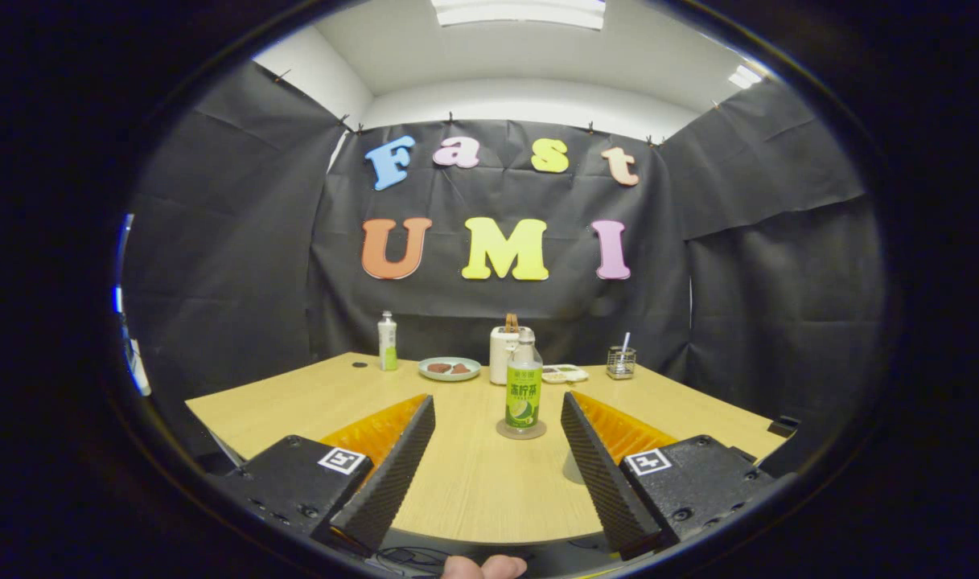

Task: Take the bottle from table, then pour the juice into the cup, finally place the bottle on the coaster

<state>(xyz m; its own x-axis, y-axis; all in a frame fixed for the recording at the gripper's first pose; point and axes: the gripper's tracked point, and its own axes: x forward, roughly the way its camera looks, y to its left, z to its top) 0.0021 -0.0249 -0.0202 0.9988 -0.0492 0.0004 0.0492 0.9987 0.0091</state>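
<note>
Matt wood-grain table (473, 482); ribbed black fingers (590, 462) (rubbery-looking); clear plastic bottle (524, 386).

Low over table (473, 482) (facing booth wall)

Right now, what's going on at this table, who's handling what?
A person holds a two-finger gripper over a wooden table; its fingers stand wide open and grip nothing. The juice bottle with the green label stands upright on a round coaster, beyond the fingertips and apart from them. A pale cup sits partly hidden behind the right finger. Farther back are a second bottle, a plate, a white appliance and a wire holder.
</note>
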